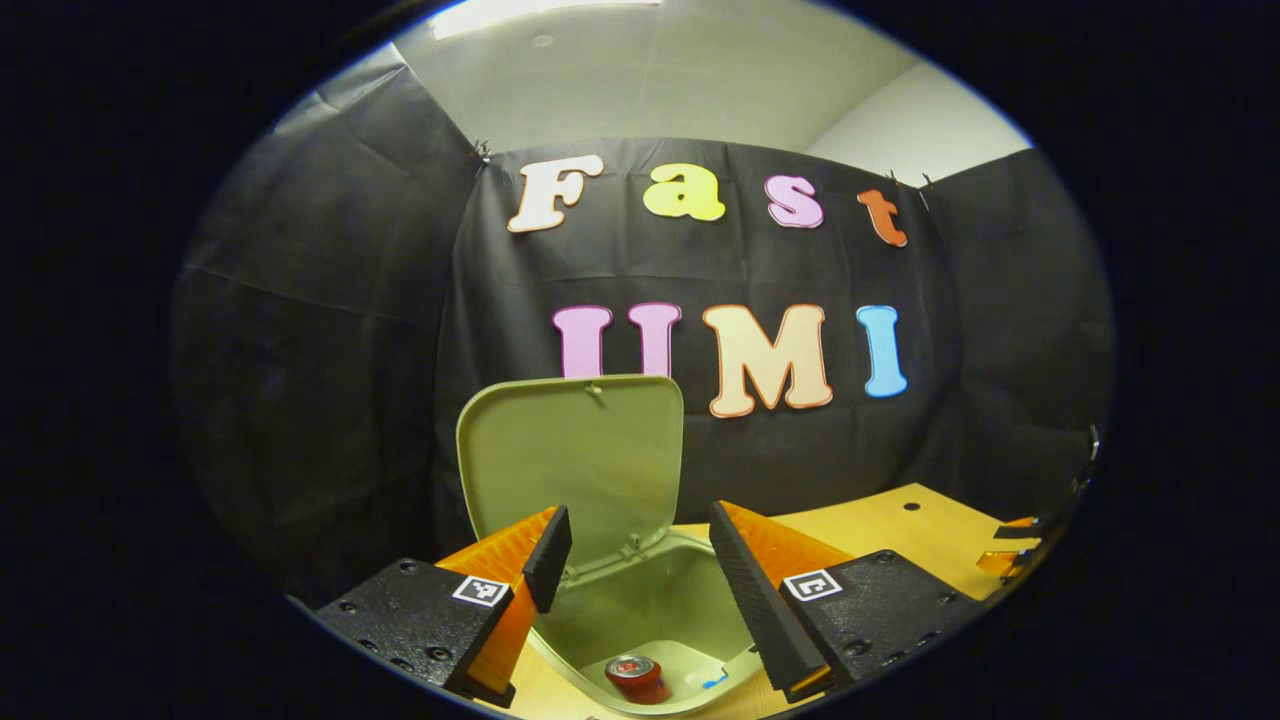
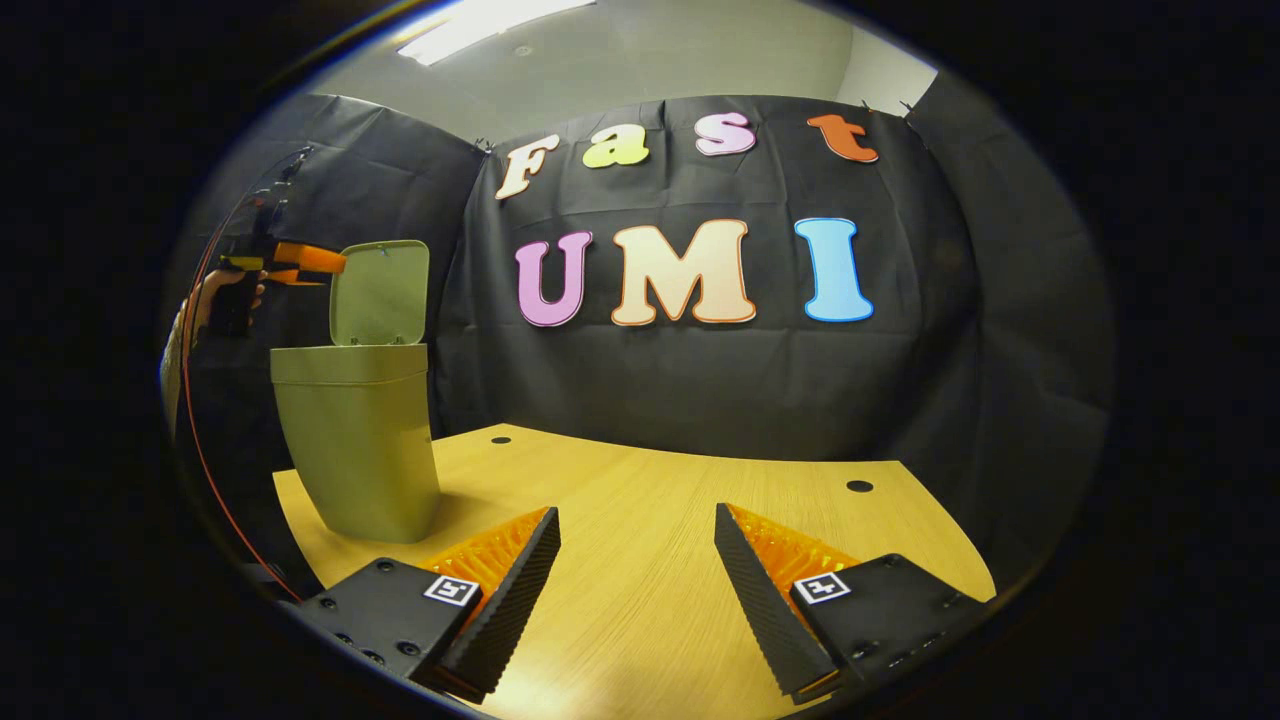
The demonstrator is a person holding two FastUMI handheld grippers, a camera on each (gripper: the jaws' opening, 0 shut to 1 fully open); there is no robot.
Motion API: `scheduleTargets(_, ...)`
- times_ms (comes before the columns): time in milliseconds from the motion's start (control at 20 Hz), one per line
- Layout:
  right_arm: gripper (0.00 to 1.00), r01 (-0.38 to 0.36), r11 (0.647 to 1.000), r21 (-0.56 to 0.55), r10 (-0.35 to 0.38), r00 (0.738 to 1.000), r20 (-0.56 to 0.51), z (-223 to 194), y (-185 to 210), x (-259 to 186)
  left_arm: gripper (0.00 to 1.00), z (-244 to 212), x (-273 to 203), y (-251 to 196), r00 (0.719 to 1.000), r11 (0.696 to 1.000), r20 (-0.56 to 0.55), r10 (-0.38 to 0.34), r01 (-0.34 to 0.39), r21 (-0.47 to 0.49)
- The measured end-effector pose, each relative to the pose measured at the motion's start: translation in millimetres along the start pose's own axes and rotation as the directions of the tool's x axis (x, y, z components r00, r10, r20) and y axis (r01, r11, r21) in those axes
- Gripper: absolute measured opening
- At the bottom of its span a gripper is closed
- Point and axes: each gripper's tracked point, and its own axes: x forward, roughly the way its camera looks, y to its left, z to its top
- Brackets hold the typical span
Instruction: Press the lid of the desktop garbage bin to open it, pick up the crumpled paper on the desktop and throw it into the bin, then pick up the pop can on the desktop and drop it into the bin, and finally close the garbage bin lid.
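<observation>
Red pop can [image 1: 636, 678] inside open green bin [image 1: 640, 600]

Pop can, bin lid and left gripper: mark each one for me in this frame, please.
pop can [image 1: 636, 677]: left gripper view, on its side at the bin's bottom.
bin lid [image 2: 380, 293]: right gripper view, middle of its raised inner face.
left gripper [image 1: 640, 565]: left gripper view, midway between its open fingertips.
</observation>
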Motion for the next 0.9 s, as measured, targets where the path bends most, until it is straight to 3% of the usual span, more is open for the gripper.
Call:
scheduleTargets(100,1.0,-0.001,1.0,0.004,0.0,1.0,0.006,0.9,0.1,-1.4,0.84,17.2,4.1,4.7,1.0,1.0,0.019,0.014,-0.014,0.011)
scheduleTargets(500,0.98,-0.009,1.0,0.009,0.008,0.999,0.034,10.2,3.7,-6.9,0.88,80.4,34.3,18.6,0.996,0.996,0.066,0.066,-0.07,0.052)
scheduleTargets(550,0.98,-0.009,1.0,0.005,0.009,0.999,0.035,9.8,4.5,-6.9,0.83,83.6,40.9,20.5,0.996,0.996,0.058,0.068,-0.07,0.047)
scheduleTargets(600,1.0,-0.012,1.0,0.002,0.012,0.999,0.035,10.9,5.8,-6.0,0.88,83.4,47.1,22.9,0.996,0.996,0.048,0.074,-0.076,0.041)
scheduleTargets(800,1.0,-0.016,1.0,-0.007,0.016,1.0,0.026,8.8,9.0,-6.2,0.88,74.2,71.7,37.6,0.994,0.993,-0.004,0.111,-0.111,0.04)
scheduleTargets(900,0.98,-0.016,1.0,-0.014,0.017,0.999,0.03,10.1,10.9,-8.3,0.83,67.4,82.6,47.2,0.99,0.989,-0.025,0.142,-0.141,0.05)
